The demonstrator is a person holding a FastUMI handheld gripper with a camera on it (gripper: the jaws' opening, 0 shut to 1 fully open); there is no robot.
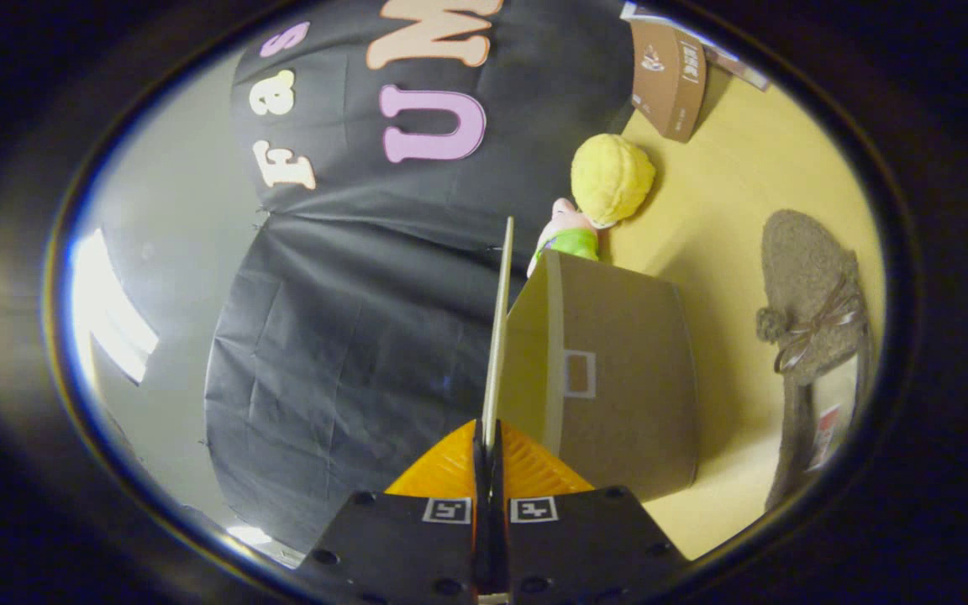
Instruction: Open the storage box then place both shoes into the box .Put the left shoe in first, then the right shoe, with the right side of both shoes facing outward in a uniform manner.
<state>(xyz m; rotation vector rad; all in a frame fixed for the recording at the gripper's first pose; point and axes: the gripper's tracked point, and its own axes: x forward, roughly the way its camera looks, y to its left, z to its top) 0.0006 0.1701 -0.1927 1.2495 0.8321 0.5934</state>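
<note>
In the gripper view the scene is rolled onto its side, so the yellow table [736,210] runs up the right and the black booth wall stands to the left. The gripper [488,449] has its two fingers pressed together on the thin lid flap [498,328] of the storage box [618,378], the flap seen edge-on as a pale strip running away from the fingertips. The brown cardboard box sits just right of the flap, touching the table. Beyond the box lies a doll [597,197] with yellow hair and a green top. Farther off, a second brown carton [669,76] rests on the table. To the right of the box, well apart, lies a grey fuzzy shoe [812,286] with a bow; what looks like a second shoe [820,428] lies just near it, though the edge blur makes this uncertain.
</note>
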